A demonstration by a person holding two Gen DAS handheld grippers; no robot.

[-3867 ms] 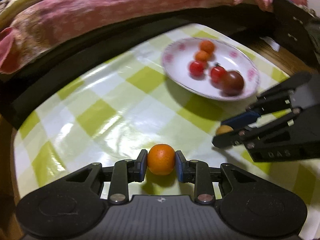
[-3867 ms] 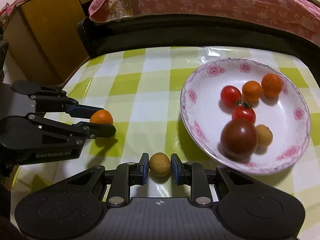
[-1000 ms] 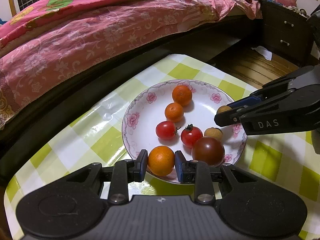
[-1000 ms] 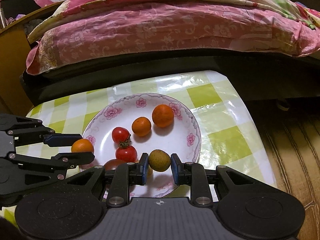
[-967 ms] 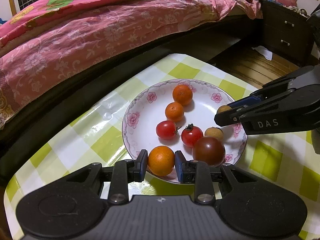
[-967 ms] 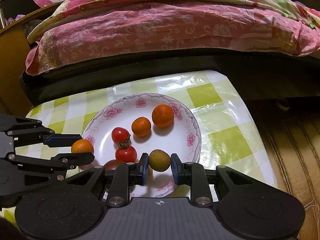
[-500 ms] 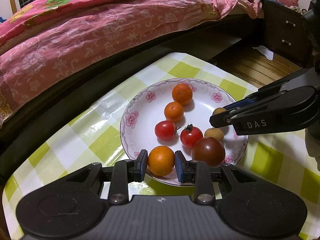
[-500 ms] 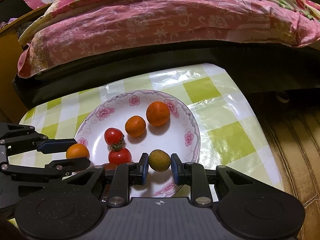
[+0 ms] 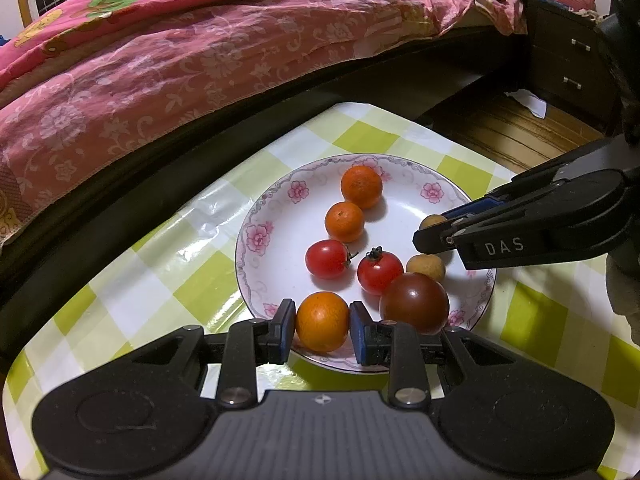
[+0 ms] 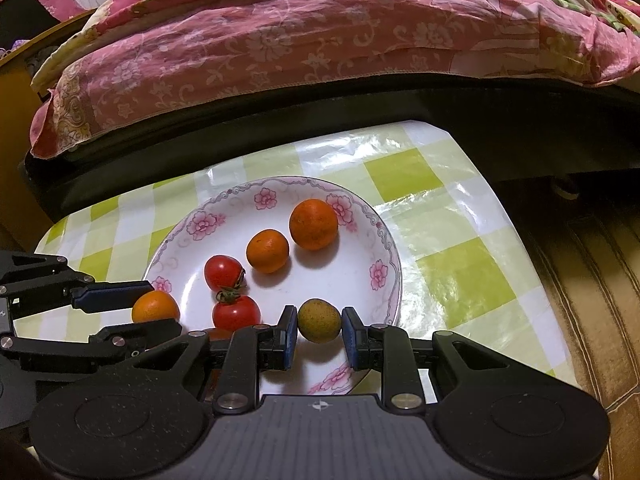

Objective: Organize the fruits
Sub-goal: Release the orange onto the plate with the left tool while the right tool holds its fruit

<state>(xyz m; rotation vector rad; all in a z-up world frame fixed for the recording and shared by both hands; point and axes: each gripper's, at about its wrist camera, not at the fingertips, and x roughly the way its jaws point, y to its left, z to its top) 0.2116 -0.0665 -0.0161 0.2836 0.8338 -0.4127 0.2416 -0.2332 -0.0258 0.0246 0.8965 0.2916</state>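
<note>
A white plate with pink flowers lies on the checked tablecloth. It holds two small oranges, two red tomatoes, a dark tomato and a tan fruit. My left gripper is shut on a small orange over the plate's near rim. My right gripper is shut on a yellow-brown round fruit above the plate's right side.
The green and white checked table ends just past the plate. A bed with a pink floral quilt stands behind it. A dark drawer unit and wooden floor are at the right.
Both grippers have come from the bare table to the plate, each still holding its fruit. In the last second the right gripper has edged a little further over the plate.
</note>
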